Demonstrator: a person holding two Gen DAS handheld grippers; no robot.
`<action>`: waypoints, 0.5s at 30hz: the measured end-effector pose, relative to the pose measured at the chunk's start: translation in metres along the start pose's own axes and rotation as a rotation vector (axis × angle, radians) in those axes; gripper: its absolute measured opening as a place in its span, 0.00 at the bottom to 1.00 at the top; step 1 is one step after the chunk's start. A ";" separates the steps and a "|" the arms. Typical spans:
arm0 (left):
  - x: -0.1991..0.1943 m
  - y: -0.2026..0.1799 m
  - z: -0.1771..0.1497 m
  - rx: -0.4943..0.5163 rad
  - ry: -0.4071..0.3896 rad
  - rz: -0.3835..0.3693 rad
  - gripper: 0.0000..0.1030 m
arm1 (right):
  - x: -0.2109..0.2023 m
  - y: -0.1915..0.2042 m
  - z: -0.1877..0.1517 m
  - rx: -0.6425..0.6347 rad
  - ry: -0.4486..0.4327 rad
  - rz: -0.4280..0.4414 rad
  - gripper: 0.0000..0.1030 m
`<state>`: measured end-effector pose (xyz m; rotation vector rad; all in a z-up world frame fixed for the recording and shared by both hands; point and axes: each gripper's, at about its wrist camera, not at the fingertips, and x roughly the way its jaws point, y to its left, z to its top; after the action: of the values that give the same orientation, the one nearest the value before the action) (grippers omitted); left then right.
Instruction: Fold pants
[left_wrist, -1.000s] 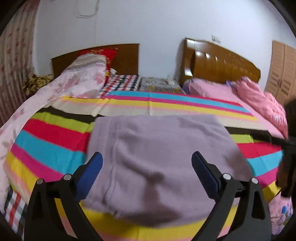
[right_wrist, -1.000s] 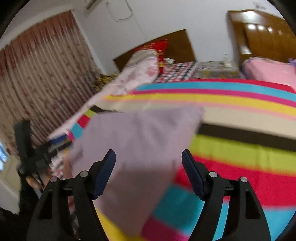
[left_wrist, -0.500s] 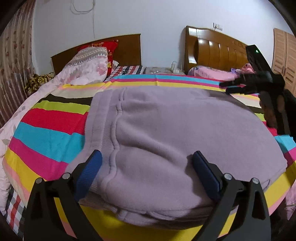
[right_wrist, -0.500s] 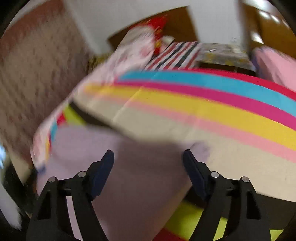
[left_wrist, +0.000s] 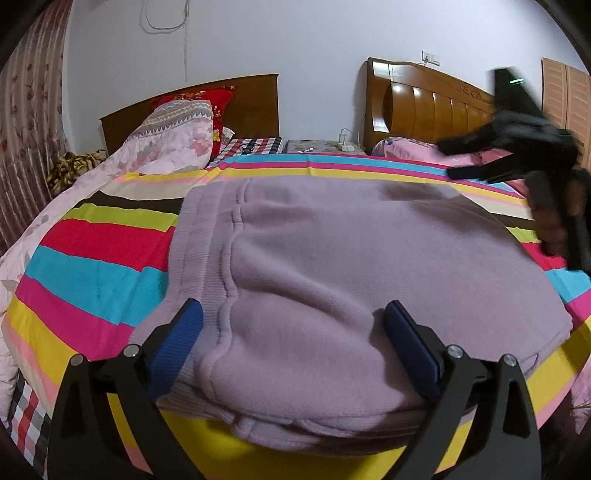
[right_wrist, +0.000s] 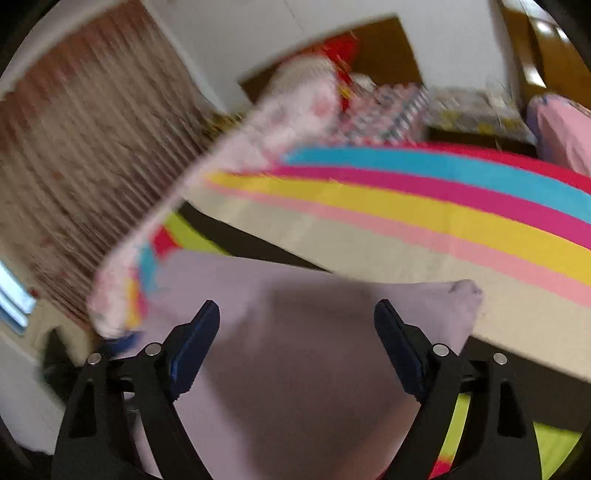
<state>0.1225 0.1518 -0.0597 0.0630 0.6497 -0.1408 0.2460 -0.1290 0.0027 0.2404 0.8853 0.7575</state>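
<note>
The soft lilac fleece pants (left_wrist: 369, 266) now lie folded flat on the bright striped bedspread (left_wrist: 92, 273), released by both tongs: left tongs (left_wrist: 291, 332) apart over the near edge, right tongs (right_wrist: 295, 332) opening, empty.

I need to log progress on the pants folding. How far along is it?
Done: the lilac pants lie folded in a flat stack on the striped bedspread, layered edges showing at the near side.
In hand: nothing gripped; the left gripper is open over the near edge, and the right gripper is opening above the cloth.
Left: perhaps one more fold or smoothing.
</note>
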 end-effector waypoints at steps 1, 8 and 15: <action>0.000 0.001 0.001 0.001 0.000 0.002 0.95 | -0.009 0.014 -0.014 -0.040 -0.003 0.025 0.87; -0.001 -0.006 0.000 0.009 0.001 0.015 0.95 | -0.029 0.038 -0.093 -0.108 0.037 -0.068 0.87; -0.001 -0.009 0.001 0.010 -0.004 0.022 0.95 | -0.040 0.086 -0.143 -0.269 -0.044 -0.351 0.87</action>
<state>0.1211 0.1433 -0.0582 0.0799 0.6444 -0.1229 0.0770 -0.1102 -0.0200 -0.1349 0.7480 0.5330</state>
